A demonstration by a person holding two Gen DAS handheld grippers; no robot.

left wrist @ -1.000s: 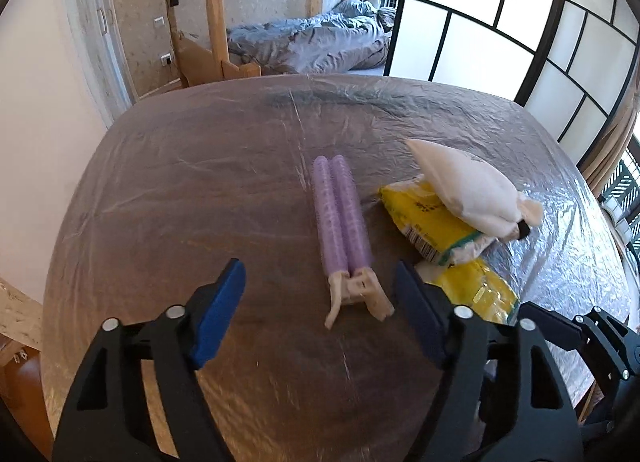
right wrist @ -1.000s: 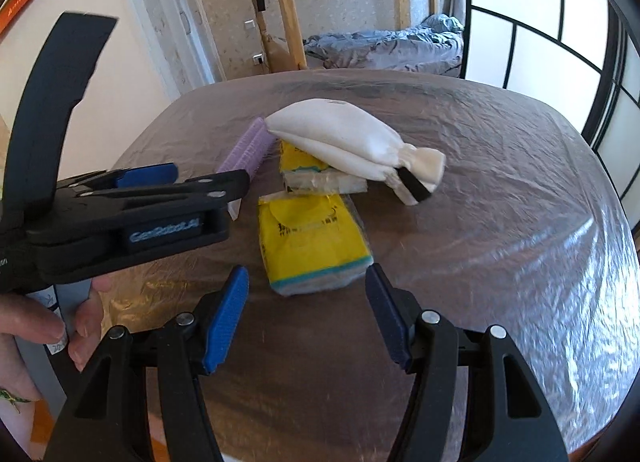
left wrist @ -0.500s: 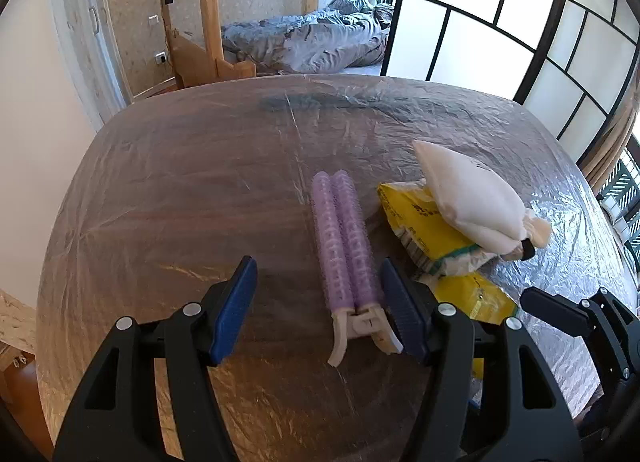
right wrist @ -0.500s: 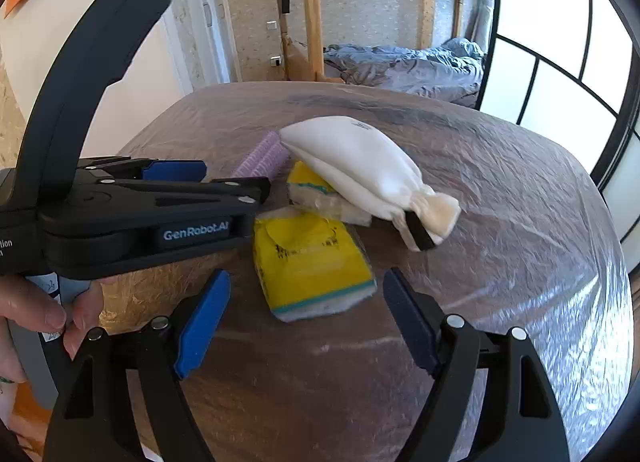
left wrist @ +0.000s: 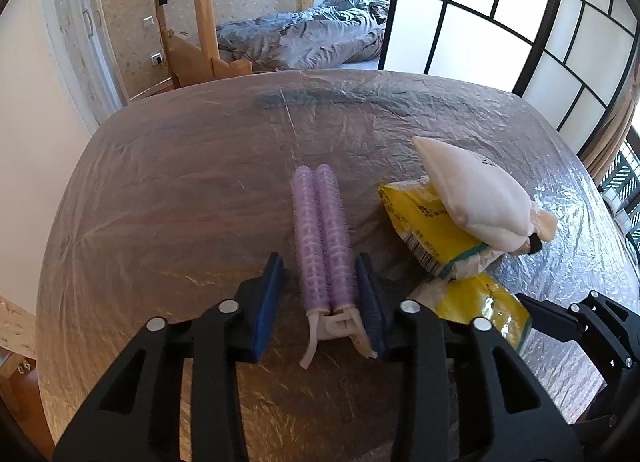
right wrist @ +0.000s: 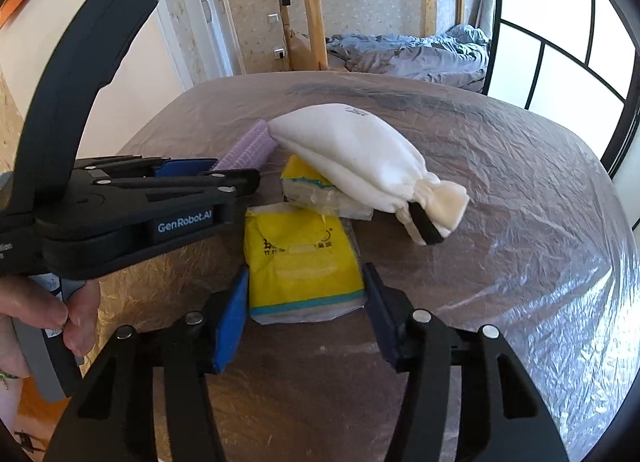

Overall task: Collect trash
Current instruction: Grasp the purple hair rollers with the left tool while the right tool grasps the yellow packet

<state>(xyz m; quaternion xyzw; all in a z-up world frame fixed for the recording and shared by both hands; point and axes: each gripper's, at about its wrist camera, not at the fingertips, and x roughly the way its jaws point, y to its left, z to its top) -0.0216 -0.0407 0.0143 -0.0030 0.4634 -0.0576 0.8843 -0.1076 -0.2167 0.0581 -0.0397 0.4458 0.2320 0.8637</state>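
Trash lies grouped on the plastic-covered tabletop: a purple double hair roller with a white clip at its near end, a yellow packet flat on the film, a second yellow packet behind it, and a white drawstring pouch resting on that second packet. The left hand-held gripper has its blue pads narrowed around the roller's near end, the right pad touching, the left just beside. The right hand-held gripper brackets the flat yellow packet, its pads close to both edges, contact unclear.
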